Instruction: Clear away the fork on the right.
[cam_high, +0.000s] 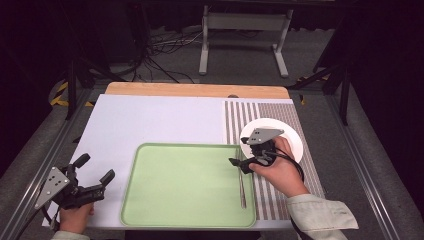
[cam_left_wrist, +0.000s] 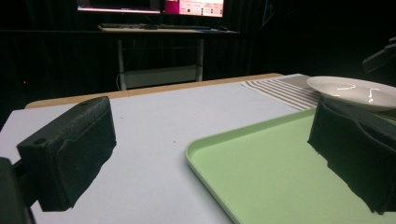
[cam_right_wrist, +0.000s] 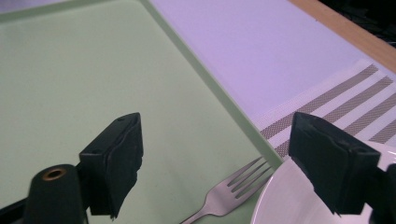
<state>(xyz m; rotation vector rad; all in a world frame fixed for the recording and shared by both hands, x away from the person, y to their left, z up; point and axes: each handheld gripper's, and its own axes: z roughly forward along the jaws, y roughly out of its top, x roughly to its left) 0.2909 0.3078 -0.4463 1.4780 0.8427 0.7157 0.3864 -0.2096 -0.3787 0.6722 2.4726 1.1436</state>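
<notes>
A silver fork (cam_high: 242, 185) lies inside the green tray (cam_high: 180, 185) along its right rim, tines pointing away from me. My right gripper (cam_high: 239, 151) hovers open over the tines, between the tray's rim and the white plate (cam_high: 296, 142). In the right gripper view the fork tines (cam_right_wrist: 236, 184) sit low between the spread jaws of my right gripper (cam_right_wrist: 215, 135), and the plate's edge (cam_right_wrist: 285, 200) lies under the right jaw. My left gripper (cam_high: 95, 168) rests open on the white table cover, left of the tray. Nothing is between the jaws of my left gripper (cam_left_wrist: 210, 121).
The plate stands on a striped placemat (cam_high: 280, 170) to the right of the tray. The left gripper view shows the tray's near corner (cam_left_wrist: 261, 177), the plate (cam_left_wrist: 355, 91) and the placemat (cam_left_wrist: 285, 88) beyond. A wooden table edge (cam_high: 195, 90) runs along the far side.
</notes>
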